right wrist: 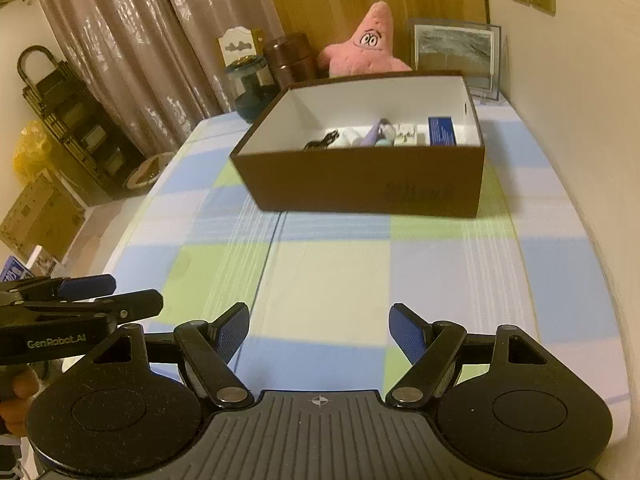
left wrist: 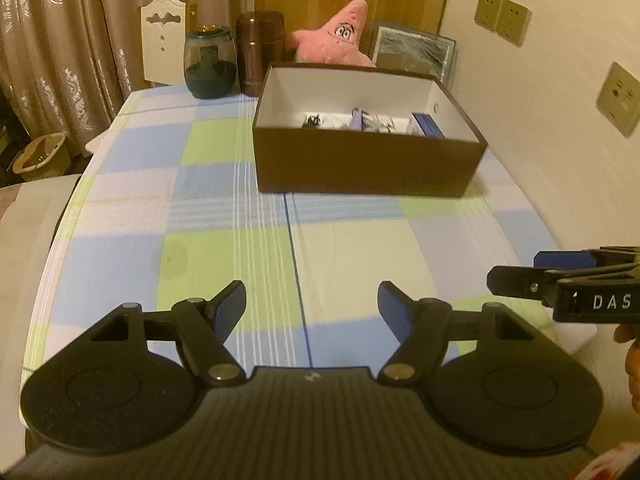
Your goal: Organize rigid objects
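We hold the left claw (left wrist: 312,306) and right claw (right wrist: 319,326) wide apart, both empty, over the checked worktop (left wrist: 224,208); the brown white-lined box (left wrist: 368,164) of small items sits far-centre, its faint front lettering visible only from the right wrist.

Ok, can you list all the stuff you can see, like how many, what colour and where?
box: one, brown outside and white inside, open, far middle of the table
things in the box: several small items, one blue, one purple, one black, some white; too small to name
tablecloth: one, blue, green and white checks, covering the table
plush star: one, pink, behind the box
glass jar: one, dark teal, far left of the table
canister: one, brown, beside the jar
picture frame: one, grey, leaning by the wall
wall sockets: several, brass-coloured, right-hand wall
curtains: beige, patterned, at the back
left gripper: black with blue pads, jaws open, empty
right gripper: same, jaws open, empty
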Demonstrator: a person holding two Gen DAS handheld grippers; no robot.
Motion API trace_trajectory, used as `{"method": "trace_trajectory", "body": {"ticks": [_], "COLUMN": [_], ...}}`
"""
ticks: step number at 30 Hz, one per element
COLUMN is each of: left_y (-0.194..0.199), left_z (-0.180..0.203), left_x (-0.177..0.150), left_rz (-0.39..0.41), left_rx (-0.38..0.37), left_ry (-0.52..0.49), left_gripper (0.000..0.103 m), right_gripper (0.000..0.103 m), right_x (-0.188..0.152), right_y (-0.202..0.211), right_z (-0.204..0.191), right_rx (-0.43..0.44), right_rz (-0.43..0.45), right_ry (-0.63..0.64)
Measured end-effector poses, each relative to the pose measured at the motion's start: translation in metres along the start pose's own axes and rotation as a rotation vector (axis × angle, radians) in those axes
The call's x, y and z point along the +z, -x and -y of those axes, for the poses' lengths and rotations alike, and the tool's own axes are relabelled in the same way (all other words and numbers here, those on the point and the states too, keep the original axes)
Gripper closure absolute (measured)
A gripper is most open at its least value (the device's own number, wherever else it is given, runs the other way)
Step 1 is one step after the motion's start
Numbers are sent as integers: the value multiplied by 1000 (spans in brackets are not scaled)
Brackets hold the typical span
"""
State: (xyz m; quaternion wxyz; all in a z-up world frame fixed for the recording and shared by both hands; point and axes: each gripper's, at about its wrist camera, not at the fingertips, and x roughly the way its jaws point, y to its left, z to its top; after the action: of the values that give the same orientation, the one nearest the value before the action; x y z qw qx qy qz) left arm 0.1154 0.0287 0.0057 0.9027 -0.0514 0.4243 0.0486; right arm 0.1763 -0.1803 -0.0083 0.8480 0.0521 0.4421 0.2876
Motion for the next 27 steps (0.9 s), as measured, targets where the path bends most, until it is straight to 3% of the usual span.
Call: {"method": "trace_trajectory", "body": {"ticks": [10, 27], "left_y": [31, 51], "left_z": [-19, -25], "left_x": [-37, -52], "left_rz": [-10, 5], "left_rx": [-28, -34], "left_ry": [-32, -34], "left_gripper": [32, 33], "right_gripper": [26, 26], "right_x": [-44, -55], "right_y": [16, 23], "right_z": [-37, -52], "right_rx": [-33, -44], "right_rz": [-15, -7], "right_ry": [-33, -19]}}
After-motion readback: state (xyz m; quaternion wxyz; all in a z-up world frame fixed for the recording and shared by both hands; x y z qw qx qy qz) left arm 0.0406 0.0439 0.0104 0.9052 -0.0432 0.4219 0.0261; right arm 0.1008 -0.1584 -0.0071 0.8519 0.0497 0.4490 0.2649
